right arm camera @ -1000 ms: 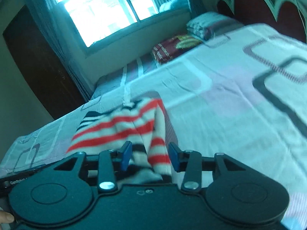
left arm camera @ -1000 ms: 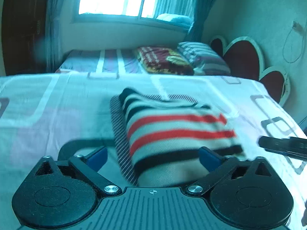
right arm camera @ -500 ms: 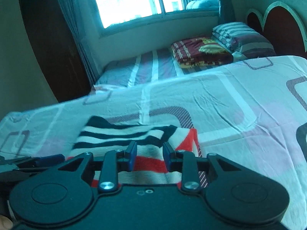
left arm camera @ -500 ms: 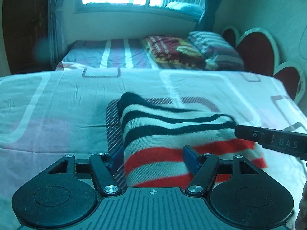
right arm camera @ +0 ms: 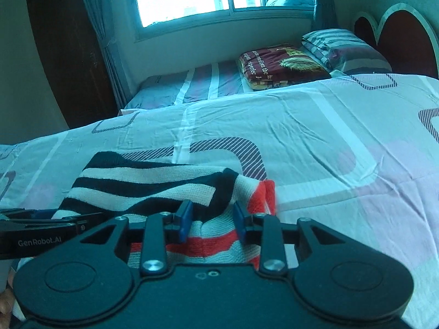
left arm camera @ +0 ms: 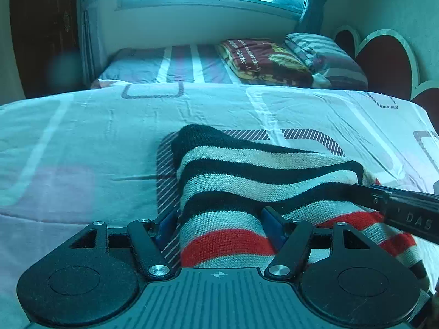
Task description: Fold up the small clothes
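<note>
I see one sweater (left arm camera: pixel 247 181) on the bed (left arm camera: pixel 82 142); my left gripper (left arm camera: pixel 219 227) and right gripper (right arm camera: pixel 211 219) both pinch it.

Ribbed knit striped sweater (left arm camera: pixel 247 181), smooth creased cotton bedsheet (left arm camera: pixel 82 137), matt black plastic left gripper (left arm camera: pixel 219 224)

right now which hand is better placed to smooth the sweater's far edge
Left, probably: the left tongs sit on the striped sweater's outer corner, the right tongs over bunched folds.

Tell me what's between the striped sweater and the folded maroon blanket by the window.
Only bare patterned bedsheet between the striped sweater and the maroon blanket, seen in the right wrist view.
</note>
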### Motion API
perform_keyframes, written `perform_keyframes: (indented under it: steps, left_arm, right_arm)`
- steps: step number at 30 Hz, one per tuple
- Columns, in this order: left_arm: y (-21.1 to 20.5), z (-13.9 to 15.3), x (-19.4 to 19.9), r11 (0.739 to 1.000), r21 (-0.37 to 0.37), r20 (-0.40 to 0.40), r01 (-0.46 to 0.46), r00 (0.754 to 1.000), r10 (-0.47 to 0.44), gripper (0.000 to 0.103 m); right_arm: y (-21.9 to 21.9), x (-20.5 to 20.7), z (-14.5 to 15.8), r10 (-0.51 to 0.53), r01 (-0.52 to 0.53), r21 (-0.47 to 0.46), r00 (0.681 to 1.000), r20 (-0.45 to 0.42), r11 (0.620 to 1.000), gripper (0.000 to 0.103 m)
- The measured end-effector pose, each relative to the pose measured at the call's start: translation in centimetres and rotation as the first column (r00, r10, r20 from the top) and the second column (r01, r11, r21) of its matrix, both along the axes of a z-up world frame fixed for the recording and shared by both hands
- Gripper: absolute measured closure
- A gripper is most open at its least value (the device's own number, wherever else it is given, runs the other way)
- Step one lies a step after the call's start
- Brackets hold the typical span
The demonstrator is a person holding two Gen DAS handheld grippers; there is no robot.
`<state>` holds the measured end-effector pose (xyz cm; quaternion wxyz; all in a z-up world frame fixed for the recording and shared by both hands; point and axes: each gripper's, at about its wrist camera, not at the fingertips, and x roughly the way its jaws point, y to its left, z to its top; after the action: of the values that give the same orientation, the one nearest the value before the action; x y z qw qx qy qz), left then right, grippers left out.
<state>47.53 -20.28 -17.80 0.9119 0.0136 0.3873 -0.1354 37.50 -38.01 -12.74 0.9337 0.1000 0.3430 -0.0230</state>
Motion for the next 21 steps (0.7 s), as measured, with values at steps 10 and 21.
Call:
perform_keyframes:
  steps: [10, 21]
  left_arm:
    - [1.8, 2.8, -5.7, 0.998, -0.049, 0.05, 0.037, 0.998, -0.035, 0.034]
    - [1.7, 0.4, -7.7, 0.999, -0.022, 0.059, 0.031, 0.998, -0.03, 0.03]
  right_arm:
    - [1.4, -6.0, 3.2, 0.056, -0.057, 0.015, 0.996, 0.069, 0.998, 0.068]
    - [2.1, -6.3, -0.4, 0.041, -0.04, -0.069, 0.999, 0.012, 0.997, 0.067]
